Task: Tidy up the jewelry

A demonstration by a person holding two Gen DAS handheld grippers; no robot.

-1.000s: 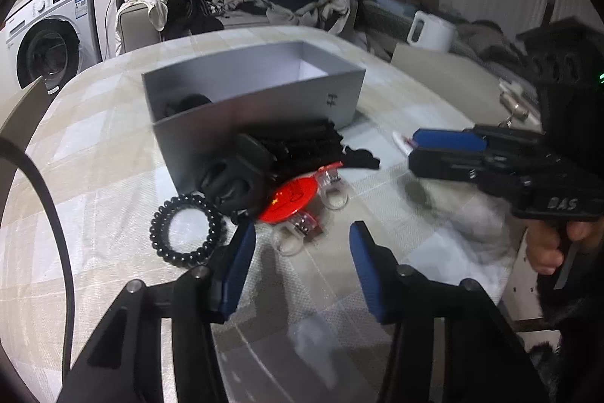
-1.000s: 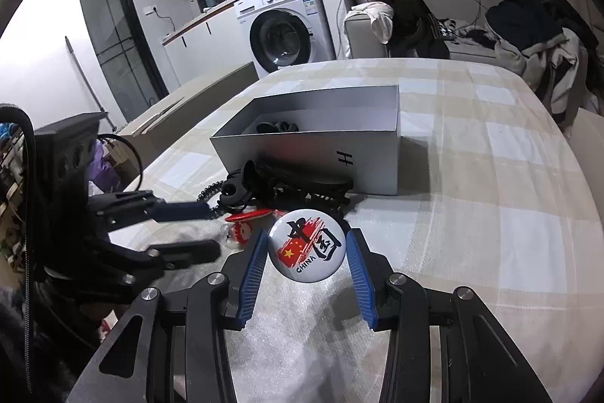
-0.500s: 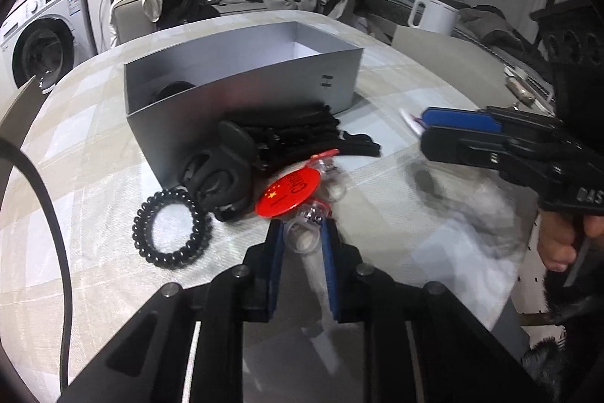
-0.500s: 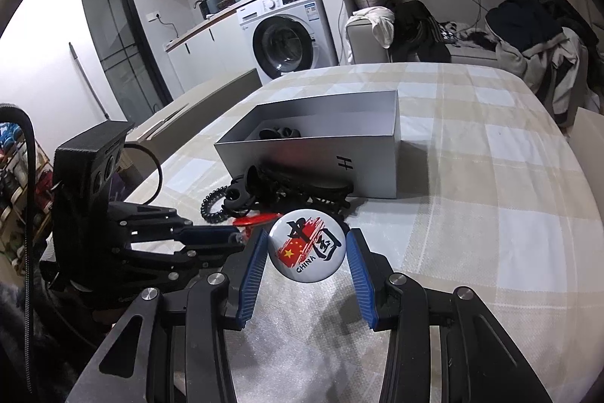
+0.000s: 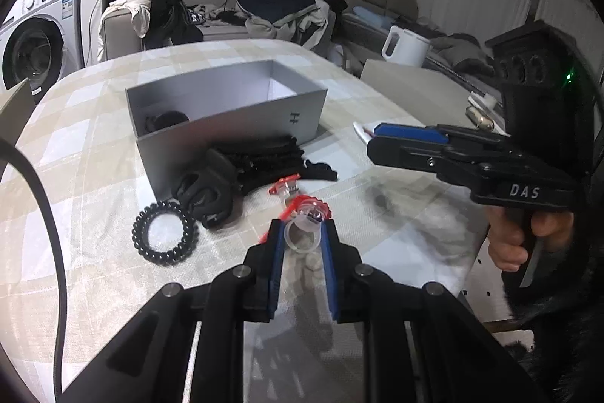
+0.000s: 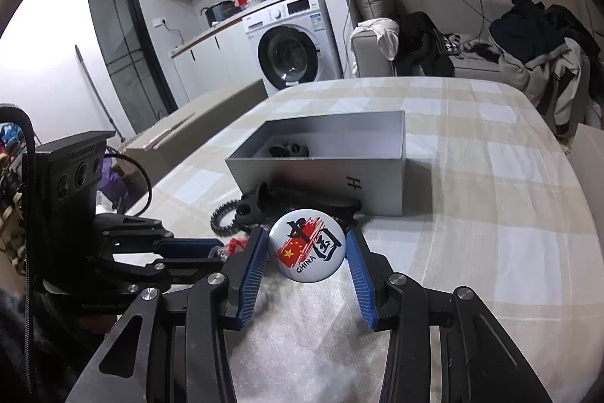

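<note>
Left gripper (image 5: 302, 237) closed on a clear plastic ring (image 5: 302, 237) with a red top, pinched between the pads and seemingly lifted. Right gripper (image 6: 306, 253) clamped around a round badge (image 6: 306, 245), held edge to edge. Ahead of both jaws: grey box (image 5: 226, 112), holding only something dark. Left on the table just short of it: coiled hair tie (image 5: 165, 237), black hair clip (image 5: 205, 191), other black pieces. Barely begun, by the look of it.

The left gripper (image 5: 302, 237) pinches a clear ring (image 5: 301, 237) above the checked table (image 5: 87, 176).
</note>
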